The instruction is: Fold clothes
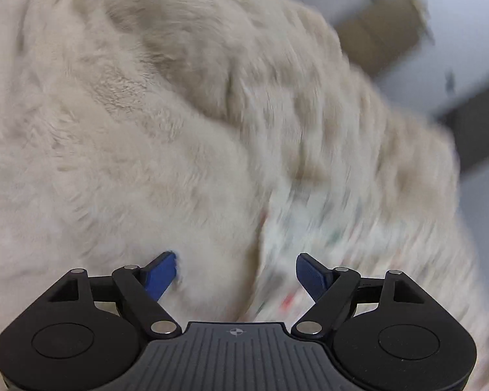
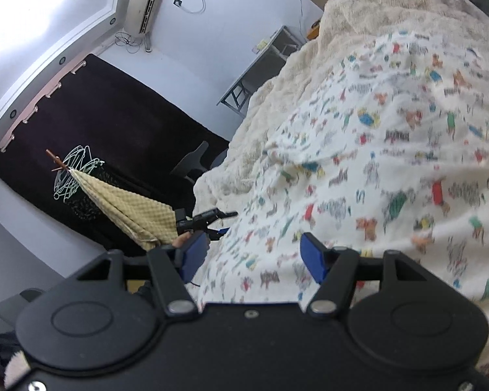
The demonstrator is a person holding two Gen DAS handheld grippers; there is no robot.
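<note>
A white garment with small coloured cartoon prints [image 2: 391, 150] lies spread on a cream fluffy blanket [image 2: 391, 13]. My right gripper [image 2: 251, 254] is open, its blue pads either side of the garment's near edge, holding nothing. My left gripper [image 1: 234, 273] is open low over the blanket [image 1: 130, 130], with a strip of the printed garment [image 1: 309, 238] just ahead and right of it. The left gripper also shows in the right wrist view [image 2: 208, 220] at the garment's left edge. The left wrist view is blurred by motion.
Left of the bed, a yellow waffle cloth [image 2: 130, 208] hangs from a hanger against a dark curtain [image 2: 114, 123]. A grey folding table [image 2: 260, 65] and an air conditioner [image 2: 145, 3] stand by the far wall. Cardboard boxes [image 1: 381, 36] lie beyond the blanket.
</note>
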